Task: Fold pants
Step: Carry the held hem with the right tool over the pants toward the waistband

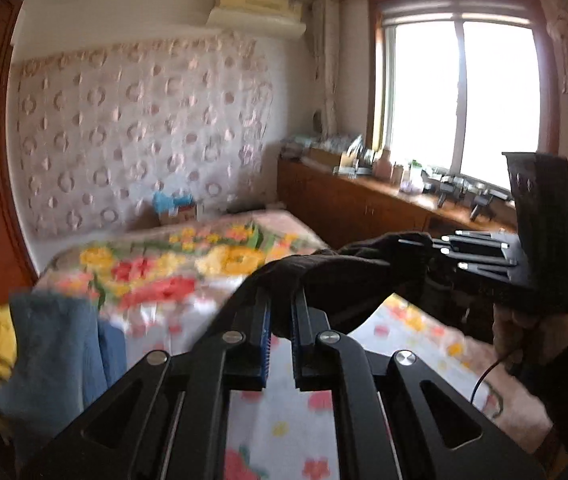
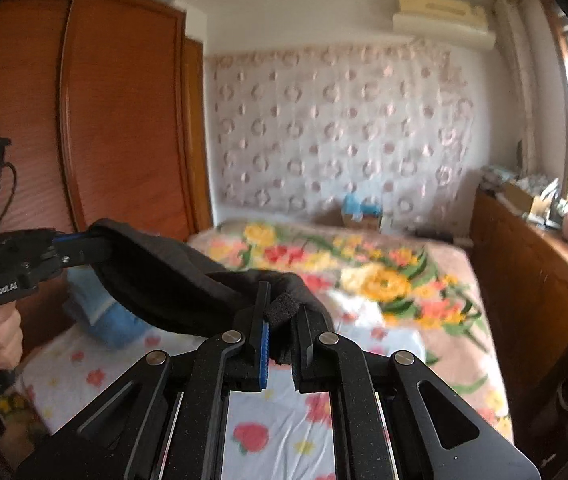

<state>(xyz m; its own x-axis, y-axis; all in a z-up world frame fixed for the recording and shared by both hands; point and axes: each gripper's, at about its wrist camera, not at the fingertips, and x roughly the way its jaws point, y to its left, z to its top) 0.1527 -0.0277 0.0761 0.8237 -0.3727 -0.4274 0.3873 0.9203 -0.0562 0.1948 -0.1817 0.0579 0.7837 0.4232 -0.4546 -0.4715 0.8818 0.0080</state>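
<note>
Bed (image 2: pixel 364 280) ahead open; wardrobe (image 2: pixel 123 120) left, cabinet (image 2: pixel 524 280) right.

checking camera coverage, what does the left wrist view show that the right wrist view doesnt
Only the left wrist view: the window straight on, a blue and yellow clothes pile, and the right gripper seen from the side.

Only the right wrist view: the wooden wardrobe and the left gripper seen from the side.

Both: the dark pants stretched between the two shut grippers, above the floral bed, plus the patterned curtain and air conditioner.
</note>
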